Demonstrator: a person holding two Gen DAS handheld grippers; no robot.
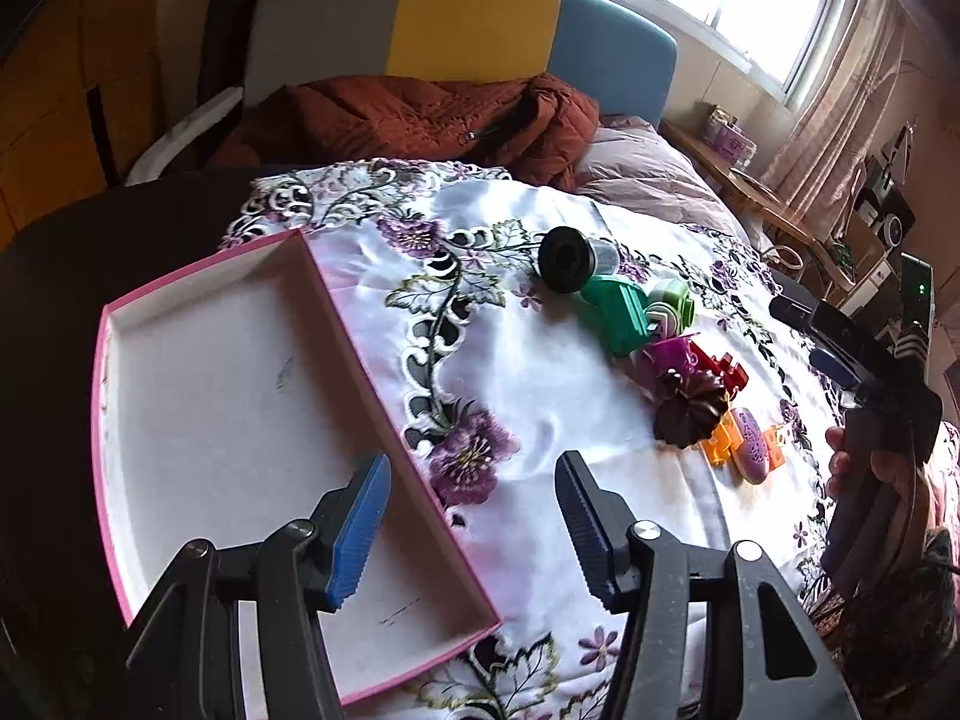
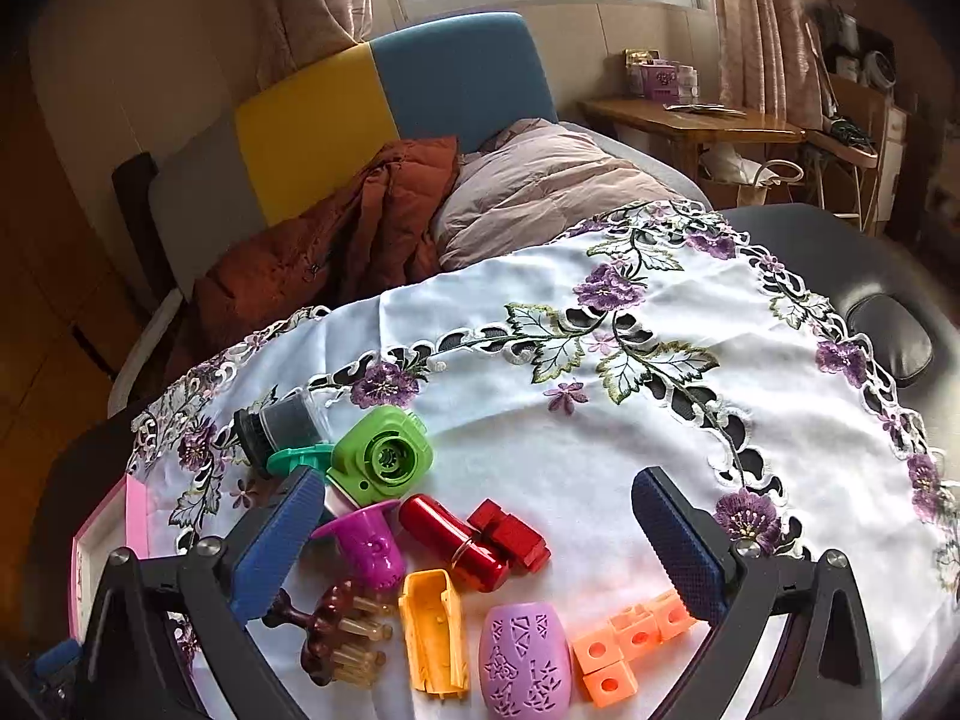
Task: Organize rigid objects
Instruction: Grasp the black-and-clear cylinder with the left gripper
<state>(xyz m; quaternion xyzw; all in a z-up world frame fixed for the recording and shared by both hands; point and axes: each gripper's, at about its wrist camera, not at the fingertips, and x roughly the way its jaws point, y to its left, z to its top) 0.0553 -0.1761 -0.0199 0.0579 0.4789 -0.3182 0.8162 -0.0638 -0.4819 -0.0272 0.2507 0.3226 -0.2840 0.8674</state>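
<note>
Left gripper: jaws apart, nothing between them, over the pink tray's right edge.
Right gripper: jaws apart, empty, above the toy cluster.
Red cylinder: lying between the right fingers.
Purple oval: nearest the camera.

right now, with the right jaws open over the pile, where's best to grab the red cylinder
Probably across the middle of the red cylinder, from above. It lies on its side, so the round body offers two opposite flanks. Its lower end nears the yellow piece and the red block sits alongside, so the clearest gap is likely mid-body.
</note>
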